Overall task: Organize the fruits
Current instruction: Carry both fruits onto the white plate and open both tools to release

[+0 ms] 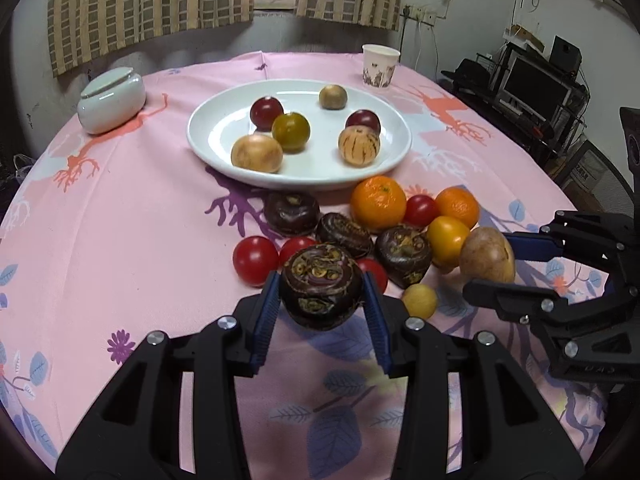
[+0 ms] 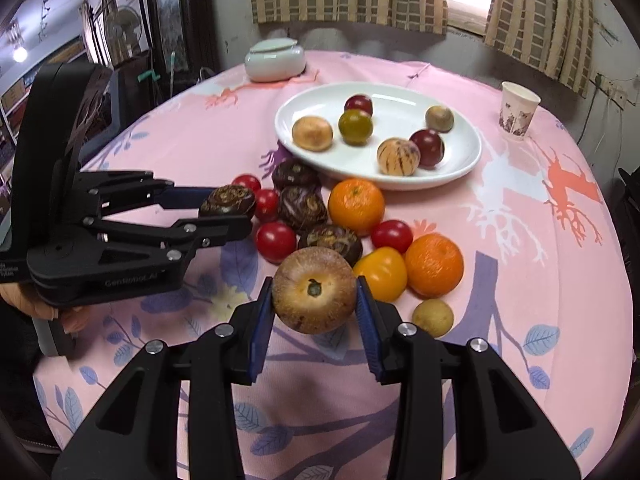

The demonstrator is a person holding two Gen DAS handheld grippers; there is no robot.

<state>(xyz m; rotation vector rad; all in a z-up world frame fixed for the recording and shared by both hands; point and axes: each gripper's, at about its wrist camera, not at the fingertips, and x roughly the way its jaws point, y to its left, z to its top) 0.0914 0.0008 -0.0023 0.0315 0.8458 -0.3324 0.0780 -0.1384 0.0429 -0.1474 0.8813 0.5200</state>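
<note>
Left gripper [image 1: 322, 296] w/ fingers closed on a dark purple-brown water chestnut [image 1: 320, 286], blue pads pressing both sides, lifted clear of the cloth. Right gripper [image 2: 315, 296] likewise clamps a tan round fruit [image 2: 314, 290], stem end facing the cam, also off the desk.

Desk [image 1: 120, 220] covered in pink cloth w/ leaf & tree print. White plate [image 1: 212, 128] sits toward the far side, holding six fruits: two dark red, one green-yellow, one small olive-brown, one tan, one tan w/ stripes [image 1: 359, 146].

Loose pile on the cloth just in front of the plate: three more dark chestnuts, two oranges (bigger one [image 1: 378, 202] touching the plate rim area), several red tomatoes [image 1: 255, 259], one yellow tomato [image 1: 447, 240], one small pale yellow round fruit [image 1: 419, 301] nearest the grippers.

Far left: pale green lidded jar [image 1: 111, 98]. Far right: paper cup [image 1: 380, 65]. Both well apart from the pile. Curtains behind.
</note>
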